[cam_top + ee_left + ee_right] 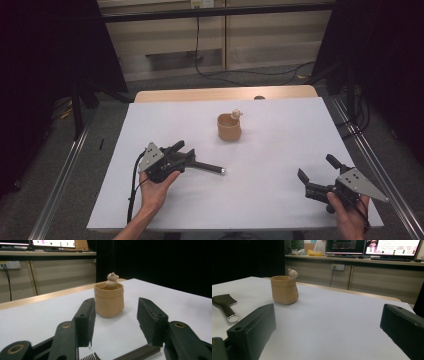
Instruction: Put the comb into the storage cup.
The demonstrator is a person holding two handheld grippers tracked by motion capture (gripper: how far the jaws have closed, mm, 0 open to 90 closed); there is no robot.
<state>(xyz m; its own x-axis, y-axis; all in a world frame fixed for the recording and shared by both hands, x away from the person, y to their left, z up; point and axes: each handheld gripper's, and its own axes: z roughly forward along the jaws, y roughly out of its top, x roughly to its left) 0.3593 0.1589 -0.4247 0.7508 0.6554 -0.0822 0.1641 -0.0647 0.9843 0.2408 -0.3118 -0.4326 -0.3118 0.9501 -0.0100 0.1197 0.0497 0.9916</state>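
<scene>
- Left gripper (186, 151) is resting on the white table (270, 200) with its jaws standing apart, nothing pinched between them; in the left gripper view the pads (86, 320) are gaping with bare table showing between.
- Lying just under and ahead of that gripper is a dark comb (207, 167) with a long handle ending in a shiny metal tip; its teeth (91, 357) are peeking up at the bottom of the left gripper view, and the handle is running under the jaw on the right of that view. Whether the jaw is touching the handle I cannot tell.
- Right gripper (315, 172) is sitting well apart from the left one, held in the person's right hand (350, 215), jaws spread wide and holding nothing; in its own view the two pads (254, 330) are standing far apart.
- Counting: two grippers, one table, one comb, one tan pot (229, 127), one small bear-like figure (236, 114).
- Straight ahead of the left gripper's jaws the tan pot (109, 302) is standing upright, the little figure (111, 279) poking out at its rim; nothing is standing between jaws and pot.
- From the right gripper the pot (284, 290) is lying ahead and off toward the left gripper, with the comb's metal tip (232, 318) nearer.
- Beyond the table, monitors (392, 246) are glowing on a bench.
</scene>
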